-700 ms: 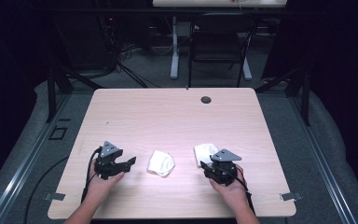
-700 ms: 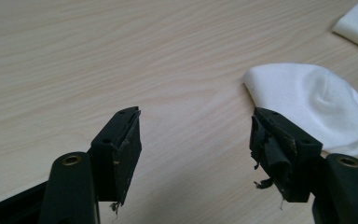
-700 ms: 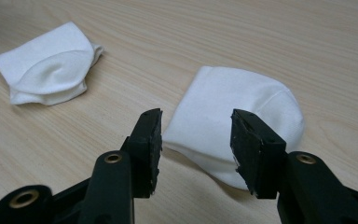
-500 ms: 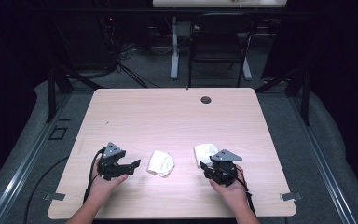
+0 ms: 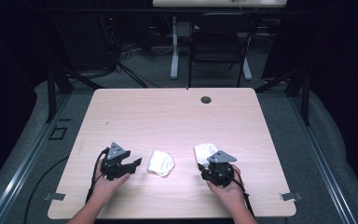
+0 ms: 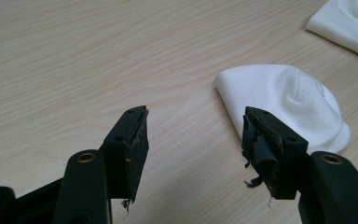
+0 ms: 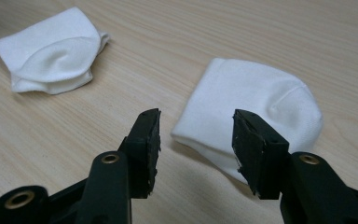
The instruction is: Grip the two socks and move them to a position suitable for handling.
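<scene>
We count two white folded cloths on the worktop (image 5: 135,112) and two grippers, nothing with a label or writing we can read. The left cloth (image 5: 161,163) sits lower centre of the high view, just right of the left gripper (image 5: 133,164), whose jaws gape wide with nothing between them; in its own view that cloth lies just past the right-hand jaw. The right cloth (image 5: 205,151) pokes out above the right gripper (image 5: 210,171), jaws spread wide, cloth edge just ahead of them.

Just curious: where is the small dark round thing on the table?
The dark round hole sits near the table's far edge, right of centre in the high view.
</scene>
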{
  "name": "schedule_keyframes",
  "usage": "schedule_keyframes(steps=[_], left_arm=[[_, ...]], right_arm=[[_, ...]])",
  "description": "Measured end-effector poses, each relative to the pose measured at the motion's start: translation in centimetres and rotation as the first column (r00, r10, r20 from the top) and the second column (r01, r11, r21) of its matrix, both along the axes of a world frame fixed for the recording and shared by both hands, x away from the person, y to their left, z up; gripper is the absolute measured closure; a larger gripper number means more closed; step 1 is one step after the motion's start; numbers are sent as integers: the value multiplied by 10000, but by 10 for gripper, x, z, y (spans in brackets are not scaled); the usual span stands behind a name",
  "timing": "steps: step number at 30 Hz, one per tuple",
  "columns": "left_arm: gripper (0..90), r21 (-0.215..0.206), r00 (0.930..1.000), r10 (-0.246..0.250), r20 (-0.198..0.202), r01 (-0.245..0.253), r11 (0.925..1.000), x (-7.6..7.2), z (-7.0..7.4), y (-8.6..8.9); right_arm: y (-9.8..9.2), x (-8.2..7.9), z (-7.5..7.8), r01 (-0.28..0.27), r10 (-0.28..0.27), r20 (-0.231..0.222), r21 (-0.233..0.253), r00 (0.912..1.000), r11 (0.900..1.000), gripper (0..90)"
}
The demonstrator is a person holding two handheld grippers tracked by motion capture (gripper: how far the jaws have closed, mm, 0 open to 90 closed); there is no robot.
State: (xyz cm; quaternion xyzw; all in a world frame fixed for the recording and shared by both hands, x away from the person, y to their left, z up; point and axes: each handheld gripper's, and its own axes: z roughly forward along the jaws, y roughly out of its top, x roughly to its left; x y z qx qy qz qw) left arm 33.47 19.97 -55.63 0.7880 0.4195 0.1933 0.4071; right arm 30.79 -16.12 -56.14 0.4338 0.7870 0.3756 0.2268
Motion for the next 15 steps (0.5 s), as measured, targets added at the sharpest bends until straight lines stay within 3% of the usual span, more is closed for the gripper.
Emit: schedule_keyframes(steps=[6, 15], left_arm=[[455, 153, 9997, -218, 57, 217, 9996, 2, 0, -12], [535, 454, 9960, -882, -162, 889, 9950, 5, -7, -44]], right_arm=[[-1, 2, 0, 22, -15, -264, 283, 9996, 9996, 543], [-2, 1, 3, 79, -70, -226, 397, 9997, 9992, 580]])
